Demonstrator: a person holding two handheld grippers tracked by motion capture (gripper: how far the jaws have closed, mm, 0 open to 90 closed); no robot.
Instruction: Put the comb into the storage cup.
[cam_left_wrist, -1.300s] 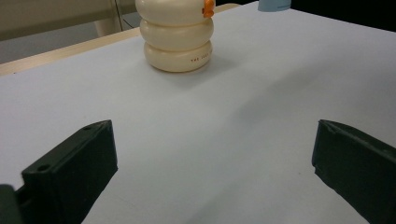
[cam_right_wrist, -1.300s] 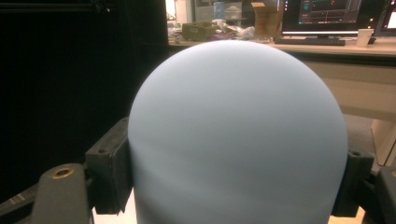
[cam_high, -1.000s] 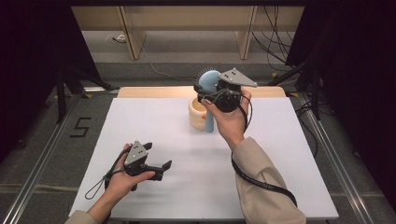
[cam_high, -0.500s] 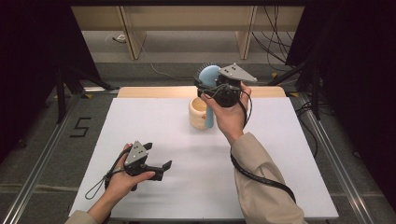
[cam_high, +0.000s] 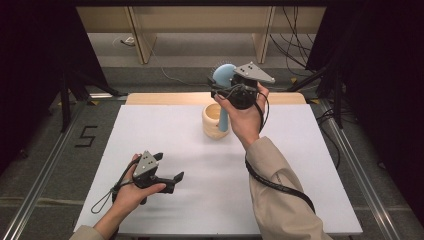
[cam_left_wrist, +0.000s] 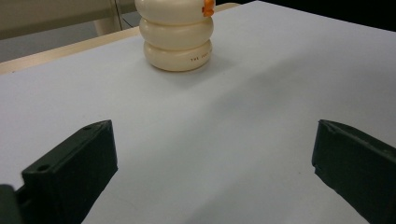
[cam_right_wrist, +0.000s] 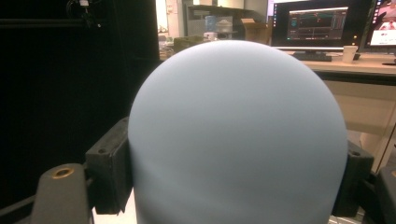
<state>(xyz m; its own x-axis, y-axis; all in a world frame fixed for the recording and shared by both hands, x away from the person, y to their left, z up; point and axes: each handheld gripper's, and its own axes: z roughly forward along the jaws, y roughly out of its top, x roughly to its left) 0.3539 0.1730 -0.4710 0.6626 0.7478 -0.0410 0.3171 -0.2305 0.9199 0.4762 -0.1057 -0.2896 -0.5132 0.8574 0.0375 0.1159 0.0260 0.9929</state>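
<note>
My right gripper (cam_high: 223, 89) is held up over the back of the table, shut on a light blue brush (cam_high: 225, 75). The brush's rounded head (cam_right_wrist: 238, 135) sits between the jaws in the right gripper view. Dark bristles show at the head's edge, and the handle (cam_high: 223, 120) hangs down across the right side of a cream ringed cup (cam_high: 212, 125). I cannot tell whether the handle's tip is inside the cup. My left gripper (cam_high: 172, 183) rests on the white table top (cam_high: 300, 170) near the front left, open and with nothing in it (cam_left_wrist: 215, 172). The cup (cam_left_wrist: 177, 42) stands ahead of it.
A small orange piece (cam_left_wrist: 208, 7) shows at the cup's upper right. A wooden strip (cam_high: 165, 98) runs along the table's back edge. Dark stands and cables (cam_high: 320, 75) are on the floor beyond, and metal rails (cam_high: 45, 165) run along both sides.
My right gripper has risen a little with the brush, and its head is now higher above the cup. The left gripper has stayed put.
</note>
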